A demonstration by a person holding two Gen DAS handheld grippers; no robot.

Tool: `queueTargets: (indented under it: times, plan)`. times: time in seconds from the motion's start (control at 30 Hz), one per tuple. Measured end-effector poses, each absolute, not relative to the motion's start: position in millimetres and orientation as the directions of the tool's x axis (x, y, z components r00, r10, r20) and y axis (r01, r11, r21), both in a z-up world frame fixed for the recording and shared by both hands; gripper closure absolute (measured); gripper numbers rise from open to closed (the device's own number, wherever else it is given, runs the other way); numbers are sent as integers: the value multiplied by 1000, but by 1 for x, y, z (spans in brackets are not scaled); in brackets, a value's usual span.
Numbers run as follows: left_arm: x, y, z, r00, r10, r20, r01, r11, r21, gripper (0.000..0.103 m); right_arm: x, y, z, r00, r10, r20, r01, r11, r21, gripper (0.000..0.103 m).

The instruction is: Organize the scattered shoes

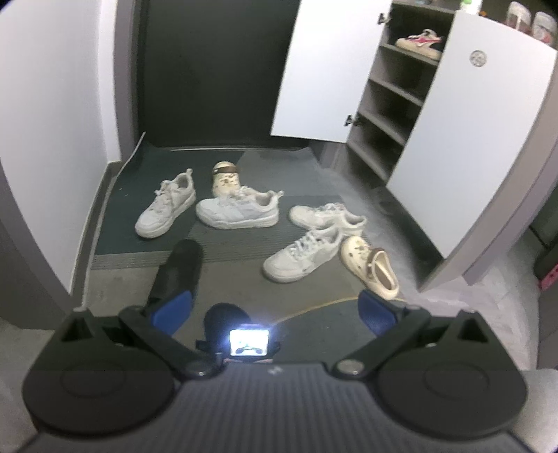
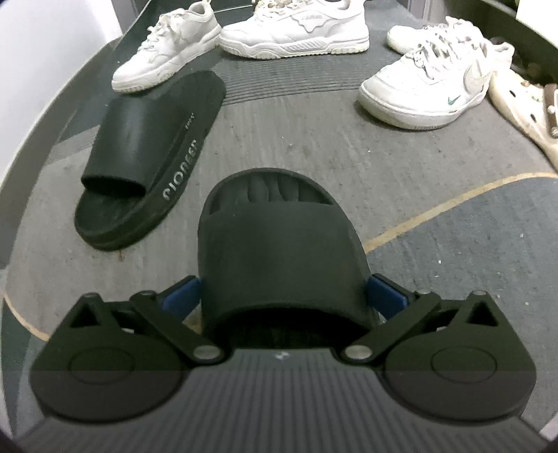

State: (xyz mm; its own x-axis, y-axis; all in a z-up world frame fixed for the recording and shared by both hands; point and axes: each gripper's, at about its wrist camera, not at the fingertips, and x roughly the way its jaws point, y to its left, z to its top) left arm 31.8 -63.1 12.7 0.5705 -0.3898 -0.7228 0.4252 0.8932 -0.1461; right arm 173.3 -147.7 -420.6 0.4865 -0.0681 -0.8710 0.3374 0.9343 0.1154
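One black slide [image 2: 279, 251] sat upright mid-mat, toe pointing away; its twin [image 2: 150, 156] lay angled beside it on the left. White sneakers [image 2: 296, 31] and cream clogs [image 1: 369, 265] were scattered toward the far edge.

Home entryway: shoe cabinet [image 1: 390, 104], doormat [image 1: 167, 223]

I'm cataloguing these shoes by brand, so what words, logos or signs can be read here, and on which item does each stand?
"PIONEER": raised letters along the sole edge of the black slide lying left of the gripped one.
Swoosh logo, no words: white sneaker, large on its side, small green near the heel.
Too small to read: short print higher on that slide's edge; panel mark on the chunky sneaker.
Blurred: round sticker on the cabinet door.
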Motion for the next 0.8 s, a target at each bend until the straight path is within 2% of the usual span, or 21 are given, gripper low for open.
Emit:
queueTargets:
  times: [0.23, 0.37, 0.8]
  plan:
    - [46, -54, 15, 577, -350, -738, 370, 918, -146, 0, 154, -164, -376, 508, 50, -860, 320, 916, 243, 0]
    - [49, -38, 26, 623, -331, -709, 324, 934, -152, 0, 137, -167, -333, 530, 85, -844, 287, 918, 273, 0]
    - [60, 10, 54, 714, -285, -640, 249, 957, -148, 0, 64, -208, -116, 583, 21, -812, 271, 938, 219, 0]
